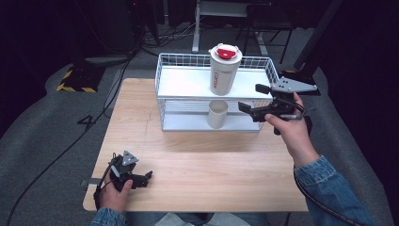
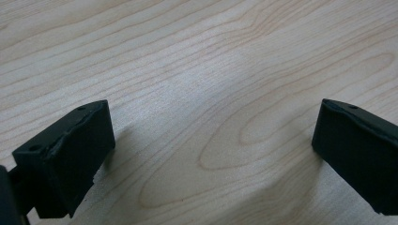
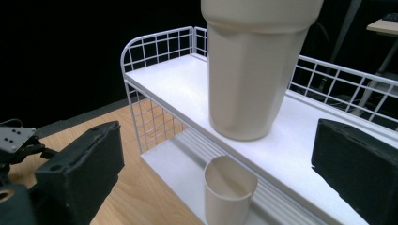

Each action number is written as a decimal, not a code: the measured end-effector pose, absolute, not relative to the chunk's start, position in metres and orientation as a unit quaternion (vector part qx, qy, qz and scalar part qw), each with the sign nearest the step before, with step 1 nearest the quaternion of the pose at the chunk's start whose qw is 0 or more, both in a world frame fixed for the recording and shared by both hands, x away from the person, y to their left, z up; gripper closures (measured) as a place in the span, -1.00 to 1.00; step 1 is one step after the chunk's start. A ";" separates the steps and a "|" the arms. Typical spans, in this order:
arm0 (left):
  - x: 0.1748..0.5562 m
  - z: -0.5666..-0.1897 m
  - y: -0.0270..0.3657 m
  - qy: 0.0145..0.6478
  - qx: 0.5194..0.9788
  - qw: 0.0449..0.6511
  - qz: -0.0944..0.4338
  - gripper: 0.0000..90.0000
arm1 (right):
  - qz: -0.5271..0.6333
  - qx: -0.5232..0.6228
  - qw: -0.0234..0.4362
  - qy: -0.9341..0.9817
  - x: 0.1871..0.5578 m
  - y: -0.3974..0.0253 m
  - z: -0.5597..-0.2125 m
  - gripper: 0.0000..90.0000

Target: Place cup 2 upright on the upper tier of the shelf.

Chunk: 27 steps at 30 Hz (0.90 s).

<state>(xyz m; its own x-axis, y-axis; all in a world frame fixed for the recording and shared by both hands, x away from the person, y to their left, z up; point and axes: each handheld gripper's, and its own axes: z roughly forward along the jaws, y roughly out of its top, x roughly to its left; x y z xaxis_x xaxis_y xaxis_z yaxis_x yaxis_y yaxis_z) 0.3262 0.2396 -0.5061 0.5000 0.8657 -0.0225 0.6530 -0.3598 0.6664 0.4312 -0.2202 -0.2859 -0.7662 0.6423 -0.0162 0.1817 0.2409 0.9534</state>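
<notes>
1. While the right claw is held at the right end of the rack, the high view shows its jaws spread wide and empty, pointing left toward the tumbler. The tumbler stands upright on the top shelf, its long axis vertical, a red lid on top. Red writing runs vertically down its side, too small to read. A small cup stands upright on the lower shelf, directly beneath it. The left claw rests low at the near left of the counter, well apart from the rack; the right hand is the nearer.

2. Left claw view: both jaws stand wide apart over bare counter, holding nothing.

3. Right claw view: the tumbler lies straight ahead, centred between the wide jaws but apart from them. The cup sits lower, on the lower shelf. No writing shows on this side. The left claw appears far off at left.
</notes>
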 end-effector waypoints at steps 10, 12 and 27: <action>0.327 -0.506 0.239 0.473 0.807 0.313 0.168 -1.00 | 0.549 0.277 0.212 0.760 0.405 -0.251 -0.295 -1.00; 0.327 -0.506 0.239 0.474 0.806 0.313 0.168 -1.00 | 0.548 0.279 0.212 0.759 0.402 -0.253 -0.296 -1.00; 0.329 -0.506 0.239 0.473 0.806 0.312 0.171 -1.00 | 0.542 0.298 0.219 0.755 0.374 -0.282 -0.317 -1.00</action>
